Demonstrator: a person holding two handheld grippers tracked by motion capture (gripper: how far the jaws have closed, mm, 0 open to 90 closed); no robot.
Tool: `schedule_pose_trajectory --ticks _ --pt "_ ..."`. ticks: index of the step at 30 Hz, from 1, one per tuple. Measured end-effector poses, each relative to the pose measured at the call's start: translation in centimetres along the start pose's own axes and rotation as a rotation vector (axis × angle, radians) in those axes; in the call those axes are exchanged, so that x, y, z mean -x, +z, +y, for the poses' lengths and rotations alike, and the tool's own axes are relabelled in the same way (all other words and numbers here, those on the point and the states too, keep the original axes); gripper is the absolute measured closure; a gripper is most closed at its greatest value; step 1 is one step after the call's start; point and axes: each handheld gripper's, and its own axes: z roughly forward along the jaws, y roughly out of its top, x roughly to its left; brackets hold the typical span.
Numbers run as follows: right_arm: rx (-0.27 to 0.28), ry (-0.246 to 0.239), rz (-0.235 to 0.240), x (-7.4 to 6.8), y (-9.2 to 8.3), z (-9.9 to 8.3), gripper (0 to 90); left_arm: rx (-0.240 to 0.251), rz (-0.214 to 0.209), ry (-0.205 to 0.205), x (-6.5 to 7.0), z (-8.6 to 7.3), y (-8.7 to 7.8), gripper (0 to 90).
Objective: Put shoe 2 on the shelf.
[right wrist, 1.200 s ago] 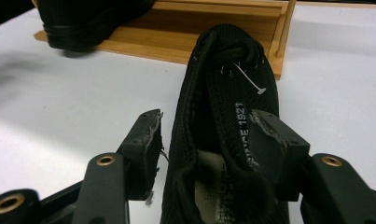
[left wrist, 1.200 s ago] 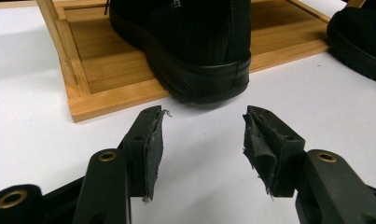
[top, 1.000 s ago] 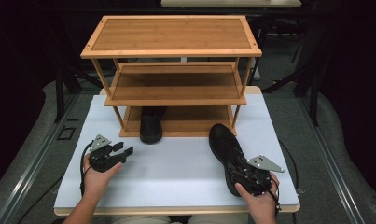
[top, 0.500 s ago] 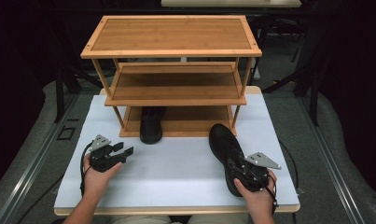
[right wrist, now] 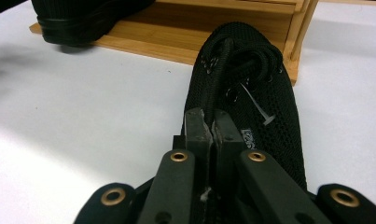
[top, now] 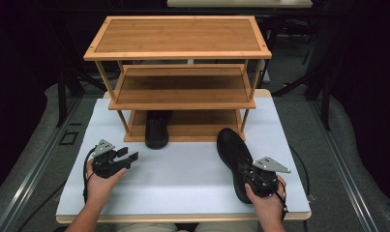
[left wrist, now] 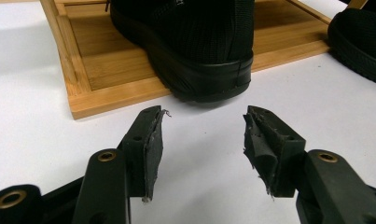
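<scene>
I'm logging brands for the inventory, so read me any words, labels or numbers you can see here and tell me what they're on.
Small tag on the side of the near shoe, by its collar: pale marks on a dark patch, too small and blurred to read.
Far shoe: no readable text.
Rack: no text.
Table: no text.

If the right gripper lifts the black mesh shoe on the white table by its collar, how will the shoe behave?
The black mesh shoe will probably sag and hang toe-down, since the right gripper, jaws just closed, pinches only its soft knit collar. It looks light. Its thick rubber sole should keep the bottom stiff and hardly slippery on the white table.
</scene>
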Motion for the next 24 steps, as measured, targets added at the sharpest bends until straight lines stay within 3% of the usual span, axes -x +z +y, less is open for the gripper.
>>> schedule_pose_trajectory --ticks 7,10,14,17,24 --pt "0.013 -0.002 0.008 -0.05 -0.08 -0.02 87.9 -0.001 -0.001 0.002 -0.01 0.00 0.01 46.9" --pt "0.033 -0.014 -0.003 -0.20 -0.02 -0.06 87.9 -0.002 0.001 0.001 -0.01 0.01 -0.01 46.9" --pt "0.019 -0.015 -0.032 -0.08 -0.14 0.03 87.7 -0.001 0.001 0.003 -0.05 0.01 -0.01 46.9" --pt "0.022 0.005 -0.015 0.33 -0.26 -0.01 87.8 -0.001 0.001 0.001 -0.04 0.00 0.03 46.9" --pt "0.031 -0.003 -0.008 0.32 -0.33 0.13 88.0 -0.001 0.001 0.000 -0.03 -0.01 0.05 46.9"
